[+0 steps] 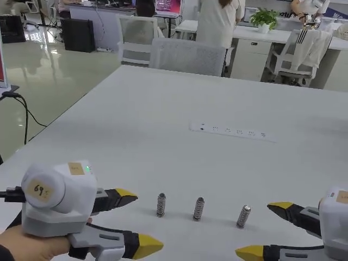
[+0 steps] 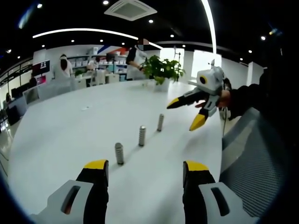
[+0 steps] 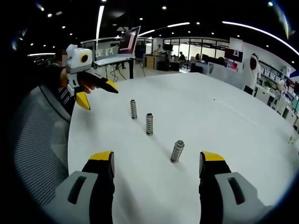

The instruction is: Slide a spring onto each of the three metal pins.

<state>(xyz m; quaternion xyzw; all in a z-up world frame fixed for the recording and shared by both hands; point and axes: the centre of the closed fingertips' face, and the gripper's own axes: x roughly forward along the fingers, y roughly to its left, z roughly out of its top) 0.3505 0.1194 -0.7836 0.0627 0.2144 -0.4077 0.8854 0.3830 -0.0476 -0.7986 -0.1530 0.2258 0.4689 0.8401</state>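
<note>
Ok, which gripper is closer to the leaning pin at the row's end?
Right. The right gripper sits just beside the leaning pin, jaws open. The left gripper is at the row's other end, with two upright pins between.

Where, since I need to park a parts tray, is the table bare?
Bare: the wide stretch between the pins and the power strip, and beyond it. Crowded: near edge, pins between left gripper and right gripper.

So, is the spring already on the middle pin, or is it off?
On. The spring coils around the middle pin, leaving just its top bare.
</note>
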